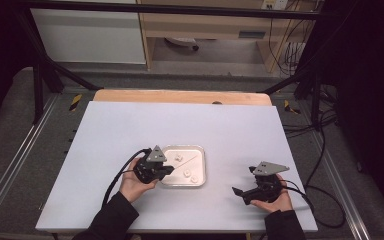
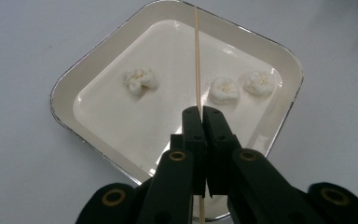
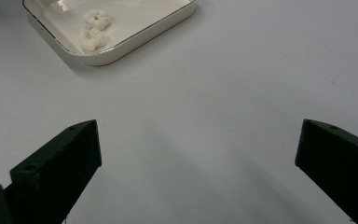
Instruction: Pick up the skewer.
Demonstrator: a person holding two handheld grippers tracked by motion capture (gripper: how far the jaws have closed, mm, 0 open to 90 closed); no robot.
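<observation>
From the high view, a white bench point(image 1: 130, 130) carries a shallow metal tray point(image 1: 200, 150) near its middle. The left tool point(image 1: 166, 170) sits at the tray's left edge, held in the person's left hand point(image 1: 135, 184), and a thin wooden skewer point(image 1: 189, 161) reaches from it across the tray. Three white puffed pieces lie in the tray, one point(image 1: 178, 156) apart toward the far side and two close together nearer the person. The right tool point(image 1: 240, 192) rests well apart on the bare bench to the right.

In the left gripper view, the left tool point(image 2: 203, 112) is clenched on the skewer point(image 2: 197, 56), which runs straight ahead over the tray point(image 2: 65, 88). The stick passes between a lone piece point(image 2: 140, 80) on one side and a pair point(image 2: 224, 90) point(image 2: 259, 83) on the other. Its length appears bare, touching no piece as far as I can tell.

In the right gripper view, the right tool point(image 3: 198, 154) stands released, jaws wide with nothing between them, and the tray corner point(image 3: 135, 39) with two pieces point(image 3: 98, 19) point(image 3: 92, 39) lies farther off.

By my judgement the threading is barely begun: the skewer is gripped and aimed, and all three pieces remain to be speared.
</observation>
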